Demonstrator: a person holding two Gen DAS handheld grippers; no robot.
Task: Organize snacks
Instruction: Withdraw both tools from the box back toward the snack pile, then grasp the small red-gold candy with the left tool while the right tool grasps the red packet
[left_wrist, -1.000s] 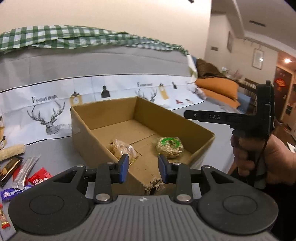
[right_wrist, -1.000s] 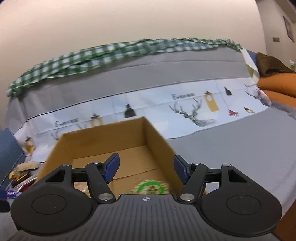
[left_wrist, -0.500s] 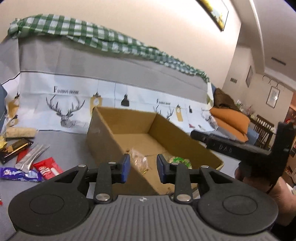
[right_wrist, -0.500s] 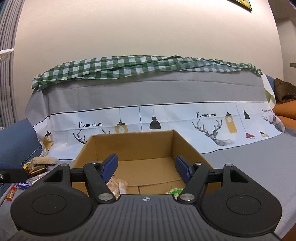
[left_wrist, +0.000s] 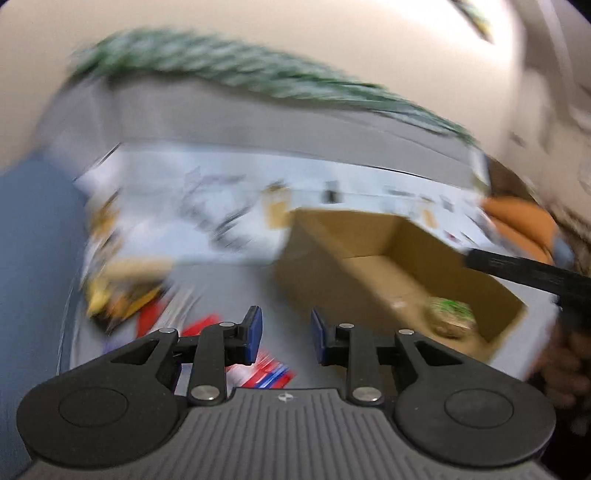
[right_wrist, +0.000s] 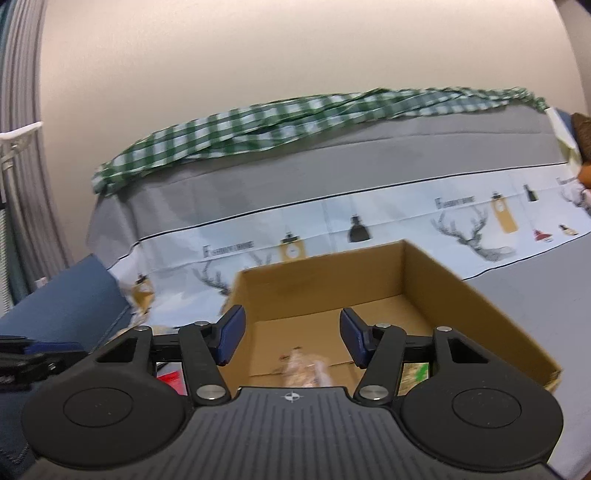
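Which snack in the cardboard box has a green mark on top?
The round snack near the box's front right corner; the other snack is pale, in clear wrapping.

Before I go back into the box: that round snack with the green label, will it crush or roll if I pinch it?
The round snack looks like a puffed grain cake in clear wrap, so probably light and crumbly: pinch gently. It lies flat on the cardboard box floor, so rolling seems unlikely unless tipped on edge. The film may be slippery.

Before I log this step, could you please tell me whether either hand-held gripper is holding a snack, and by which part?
Nothing is held: the left hand-held gripper and the right hand-held gripper both have empty gaps.
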